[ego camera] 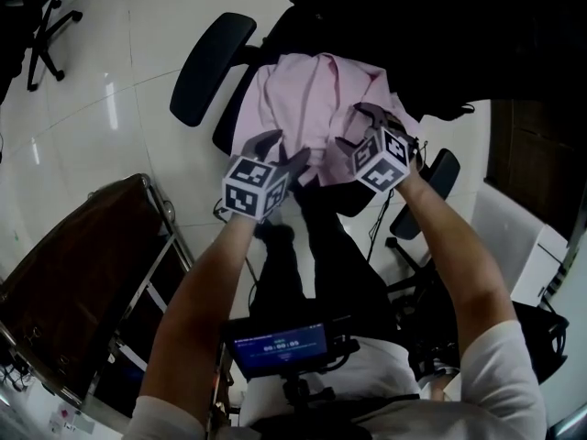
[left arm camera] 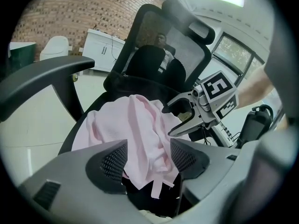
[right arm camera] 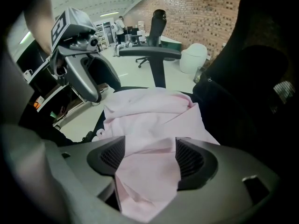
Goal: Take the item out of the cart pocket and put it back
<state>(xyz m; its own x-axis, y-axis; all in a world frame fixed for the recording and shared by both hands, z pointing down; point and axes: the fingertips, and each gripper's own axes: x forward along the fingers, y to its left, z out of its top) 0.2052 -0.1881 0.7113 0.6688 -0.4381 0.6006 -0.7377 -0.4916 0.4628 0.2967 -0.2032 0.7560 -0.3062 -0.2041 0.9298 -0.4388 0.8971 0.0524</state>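
Note:
A crumpled pink garment lies on the seat of a black office chair. My left gripper is at the garment's near left edge, and my right gripper is at its near right edge. In the left gripper view the pink garment runs between my left gripper's wide-spread jaws, a strip hanging below them, and the pads do not press it. The right gripper shows beyond the cloth, jaws apart. In the right gripper view the garment fills the gap of my right gripper, unpinched.
A cart with a brown top and a metal frame stands at the lower left on the tiled floor. The chair's high backrest rises behind the garment. A second chair's base is at the top left. A white box is at the right.

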